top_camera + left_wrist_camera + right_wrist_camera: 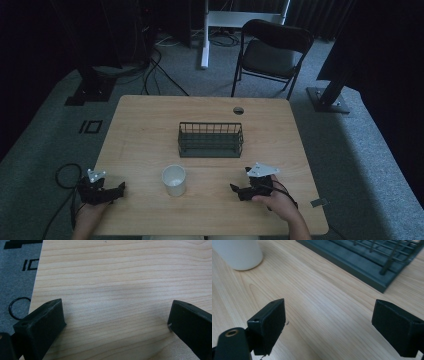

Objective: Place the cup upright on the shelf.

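Observation:
A white cup [174, 180] stands upright near the front middle of the wooden table [150, 130]. Behind it sits a dark wire basket [210, 140], nothing visible inside. My left gripper [118, 189] rests at the table's front left corner, held by a hand, open over bare wood [112, 290]. My right gripper [236, 189] lies at the front right, to the right of the cup, open with nothing between its jaws. In the right gripper view the cup [238, 252] is at the upper left and the basket [372, 257] at the upper right.
A round cable hole [238, 110] sits near the table's far edge. A black folding chair [270, 52] stands beyond the table. Cables [65, 175] trail on the grey carpet at the left. A dark ring of cable [18, 307] lies on the floor beside the table edge.

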